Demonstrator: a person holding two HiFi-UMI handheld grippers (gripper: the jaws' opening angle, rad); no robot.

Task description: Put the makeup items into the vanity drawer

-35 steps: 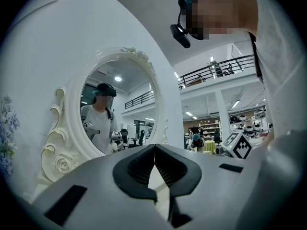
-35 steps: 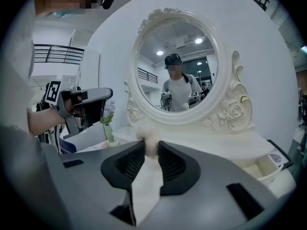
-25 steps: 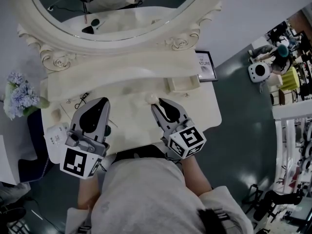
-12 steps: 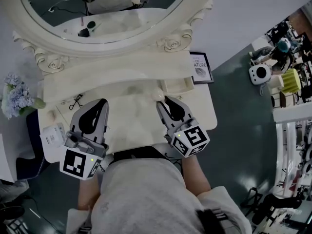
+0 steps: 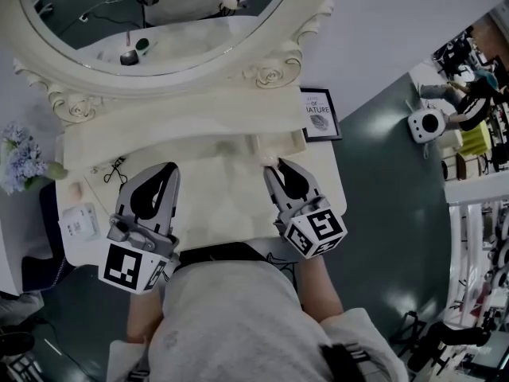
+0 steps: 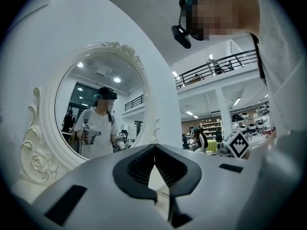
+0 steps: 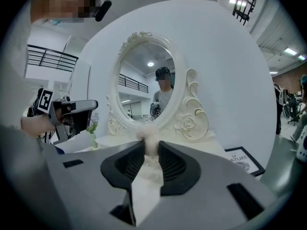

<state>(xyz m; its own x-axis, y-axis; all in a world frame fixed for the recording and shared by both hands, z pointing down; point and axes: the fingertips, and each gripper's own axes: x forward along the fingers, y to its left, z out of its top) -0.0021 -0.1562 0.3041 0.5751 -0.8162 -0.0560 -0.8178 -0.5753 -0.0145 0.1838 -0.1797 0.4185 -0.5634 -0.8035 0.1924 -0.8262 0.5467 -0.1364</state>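
Observation:
My right gripper [image 5: 273,165] is shut on a pale, soft makeup sponge [image 7: 149,139], which pokes out past the tips in the right gripper view. It hovers just in front of a small open drawer [image 5: 288,142] in the cream vanity's raised tier. My left gripper [image 5: 170,169] hangs over the left part of the vanity top [image 5: 223,189]. Its jaws meet at the tips with nothing between them, which the left gripper view [image 6: 154,147] also shows. A black eyelash curler [image 5: 115,169] lies on the top to the left.
The oval carved mirror [image 5: 159,22] stands behind the vanity. A framed print [image 5: 318,114] leans at the right end. At the left are a white box [image 5: 79,223], a small beige item [image 5: 76,189] and blue flowers [image 5: 20,161]. The vanity's right edge drops to grey floor.
The right gripper has carried the sponge to the right and closer to the open drawer. The left gripper has also shifted right across the vanity top. Both sets of jaws look unchanged.

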